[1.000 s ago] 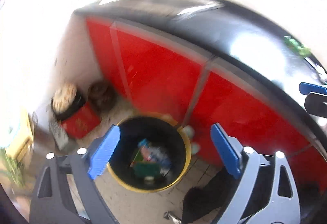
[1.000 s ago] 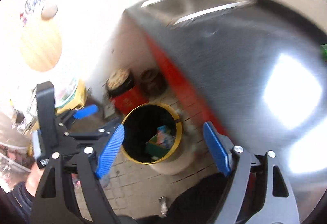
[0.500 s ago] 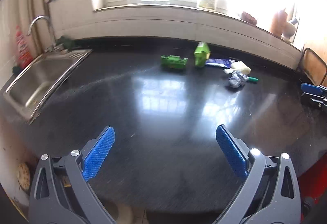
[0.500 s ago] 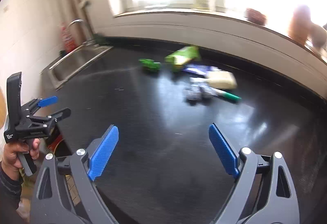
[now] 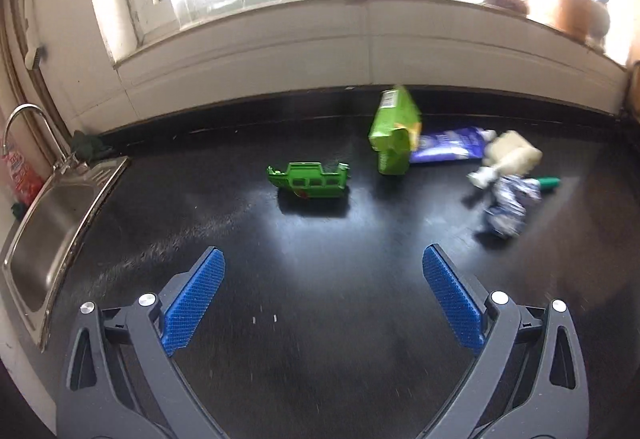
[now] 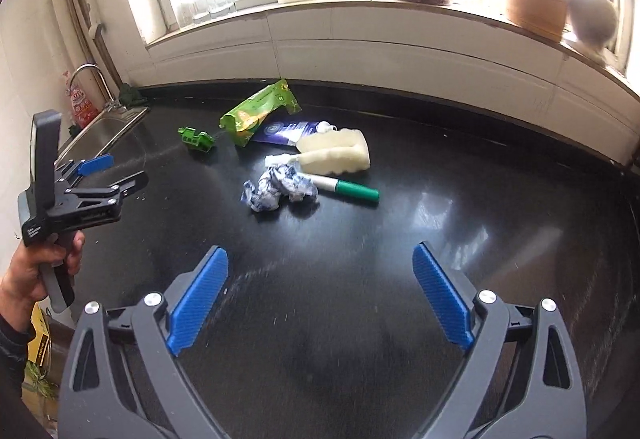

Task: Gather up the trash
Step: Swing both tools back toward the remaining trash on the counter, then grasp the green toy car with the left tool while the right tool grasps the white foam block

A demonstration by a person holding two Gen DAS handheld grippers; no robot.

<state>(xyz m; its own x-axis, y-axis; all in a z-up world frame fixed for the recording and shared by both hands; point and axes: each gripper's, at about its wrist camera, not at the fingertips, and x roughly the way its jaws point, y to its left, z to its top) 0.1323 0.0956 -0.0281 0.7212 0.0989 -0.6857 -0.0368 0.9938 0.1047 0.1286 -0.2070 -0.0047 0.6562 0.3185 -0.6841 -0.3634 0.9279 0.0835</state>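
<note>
Both tongs spread wide and holding nothing: left gripper point(image 5: 323, 281) and right gripper point(image 6: 320, 281) hovering over the black counter point(image 6: 440, 223). Trash bunched toward the back, well ahead of both: green plastic piece point(image 5: 310, 179), green packet point(image 5: 394, 137) just right of it, blue pouch point(image 6: 286, 131) tucked behind, cream sponge point(image 6: 336, 152), crumpled blue-white wrapper point(image 6: 276, 187) touching a green-capped marker point(image 6: 344, 189). Steel sink point(image 5: 44, 239) off to the left.

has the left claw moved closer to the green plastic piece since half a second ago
Yes. The left claw advanced toward the windowsill wall; the green plastic piece sits nearer it.
</note>
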